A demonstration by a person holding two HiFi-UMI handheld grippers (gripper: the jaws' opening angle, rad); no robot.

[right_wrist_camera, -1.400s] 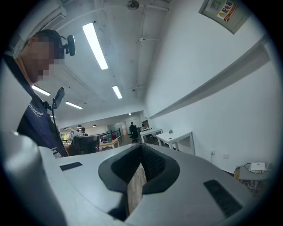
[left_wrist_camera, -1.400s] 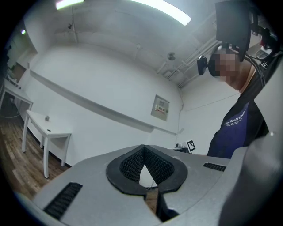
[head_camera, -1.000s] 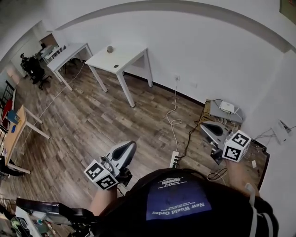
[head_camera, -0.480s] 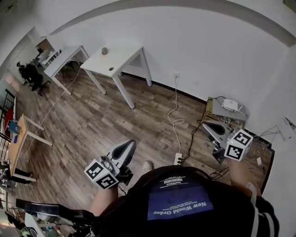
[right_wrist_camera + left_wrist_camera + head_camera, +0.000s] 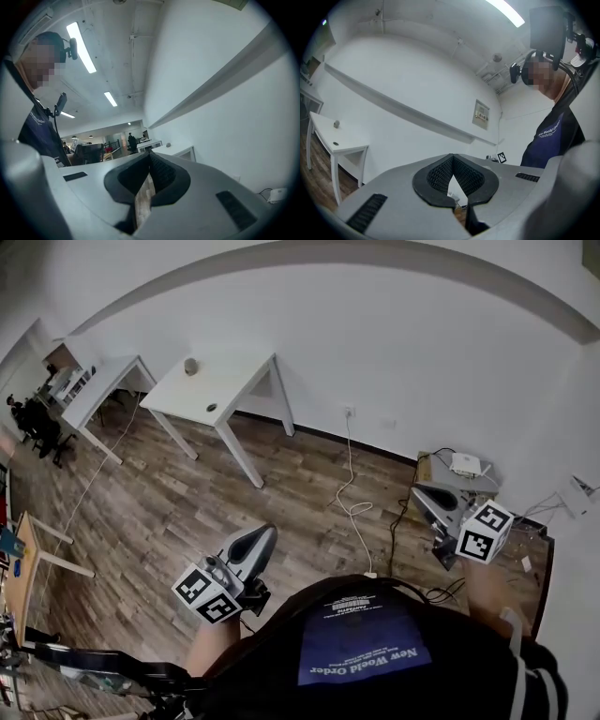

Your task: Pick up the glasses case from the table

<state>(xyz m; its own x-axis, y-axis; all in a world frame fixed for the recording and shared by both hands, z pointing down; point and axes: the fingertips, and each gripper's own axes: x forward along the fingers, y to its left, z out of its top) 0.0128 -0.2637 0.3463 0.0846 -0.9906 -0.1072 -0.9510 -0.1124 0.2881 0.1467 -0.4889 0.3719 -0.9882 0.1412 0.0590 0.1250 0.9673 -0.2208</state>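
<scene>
- left gripper (image 5: 452, 159): clenched, pad tips meeting, nothing between them. Only a sliver of the room shows through the notch behind the tips.
- right gripper (image 5: 150, 157): clenched too, tip to tip and empty. Wood floor (image 5: 187, 493) shows through its slot.
- I read both as held about level, out in front of the person's dark shirt (image 5: 361, 643).
- left marker cube (image 5: 204, 594) sits just behind the left jaws, and right marker cube (image 5: 484, 532) just behind the right jaws.
- Just beyond the right gripper is a low box (image 5: 433, 468) with a white device (image 5: 462, 464) on top, and dark cables on the floor beside it.
- Ahead, between the two grippers, a white cable (image 5: 349, 486) runs over the floor up to a wall socket (image 5: 349, 412).
- Well ahead of the left gripper and off to its left, a white table (image 5: 234, 390) stands against the white wall (image 5: 394, 343).
- glasses case (image 5: 190, 366): a small greyish lump on that table's wall side, well apart from both grippers. It is too small to confirm, but I take it for the case.
- A dark spot (image 5: 212, 408) lies nearer the table's front edge; I can't tell what it is.
- A second white table (image 5: 98, 390) stands further left of the first.
</scene>
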